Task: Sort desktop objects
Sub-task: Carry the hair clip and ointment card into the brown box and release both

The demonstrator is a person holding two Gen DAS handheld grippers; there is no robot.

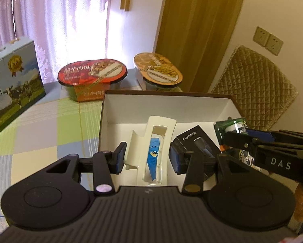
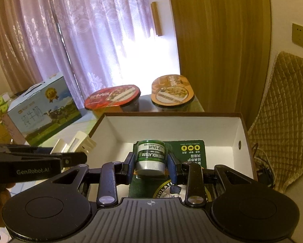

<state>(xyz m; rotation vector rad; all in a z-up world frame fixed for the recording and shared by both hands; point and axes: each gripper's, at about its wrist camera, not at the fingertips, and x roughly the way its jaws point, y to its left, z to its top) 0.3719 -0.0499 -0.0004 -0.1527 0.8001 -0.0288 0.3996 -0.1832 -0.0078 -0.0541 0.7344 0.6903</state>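
Lip salve pack point(image 2: 151, 158) clamped between right gripper point(image 2: 151, 167) pads, held over white box point(image 2: 171, 125); best lowered onto bare floor before release. Cream hair claw point(image 1: 151, 147) pinched by left gripper point(image 1: 146, 158) over same box, beside black carton point(image 1: 196, 141)

Home room, lace curtains point(image 2: 80, 40), quilted chair point(image 1: 252, 85)

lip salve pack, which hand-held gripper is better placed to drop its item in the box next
Right. The right hand-held gripper is shut on the lip salve pack above the white box. The left hand-held gripper straddles the cream hair claw, not clearly clamped.
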